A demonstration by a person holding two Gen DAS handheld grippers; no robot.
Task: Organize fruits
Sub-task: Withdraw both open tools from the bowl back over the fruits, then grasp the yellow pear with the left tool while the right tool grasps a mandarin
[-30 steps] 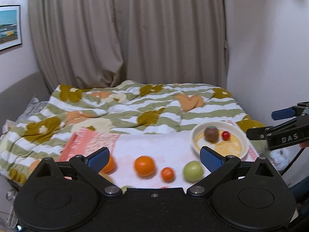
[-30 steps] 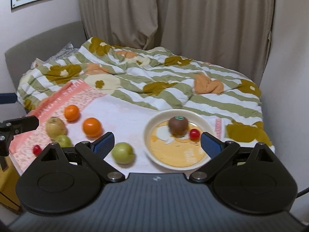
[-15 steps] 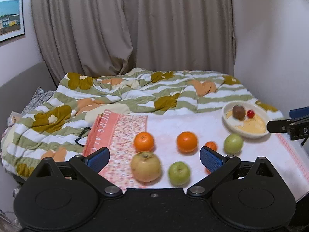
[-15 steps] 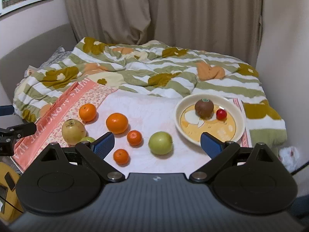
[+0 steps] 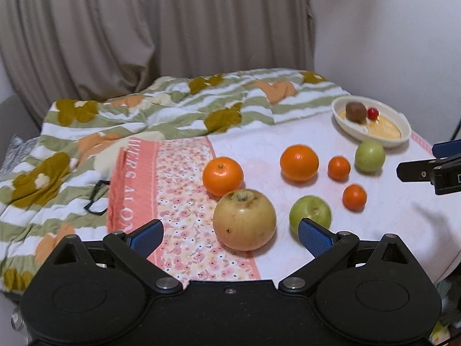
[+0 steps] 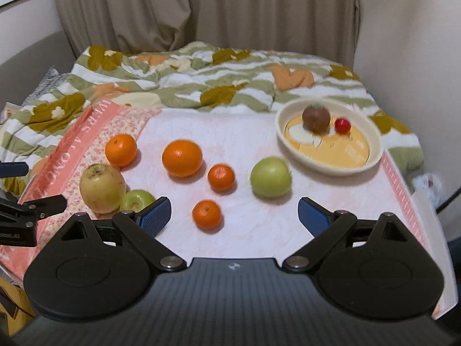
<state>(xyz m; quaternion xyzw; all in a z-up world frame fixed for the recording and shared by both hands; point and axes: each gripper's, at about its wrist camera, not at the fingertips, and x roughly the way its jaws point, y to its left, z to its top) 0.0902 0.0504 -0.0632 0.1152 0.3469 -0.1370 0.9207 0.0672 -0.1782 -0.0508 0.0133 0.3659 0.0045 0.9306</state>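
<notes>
Loose fruit lies on a white cloth (image 6: pixel 245 230): a yellow pear (image 5: pixel 244 219), two green apples (image 5: pixel 310 214) (image 6: pixel 270 176), two large oranges (image 5: pixel 222 176) (image 5: pixel 299 162) and two small mandarins (image 6: pixel 221 177) (image 6: pixel 207 214). A cream bowl (image 6: pixel 374 147) at the right holds a brown kiwi (image 6: pixel 315 118) and a red cherry tomato (image 6: pixel 342 125). My left gripper (image 5: pixel 230 235) is open just in front of the pear. My right gripper (image 6: pixel 233 213) is open above the near mandarin. Both hold nothing.
A pink floral towel (image 5: pixel 178 178) lies under the left fruit. A striped green-and-white duvet (image 5: pixel 144 121) covers the bed behind. Black glasses (image 5: pixel 96 199) rest on the duvet at left. Curtains (image 6: pixel 201 14) and a wall stand behind the bed.
Both grippers have pulled back and swung left, so more fruit shows. The left view now centres on the pear; the bowl has shifted to the far right. No fruit moved.
</notes>
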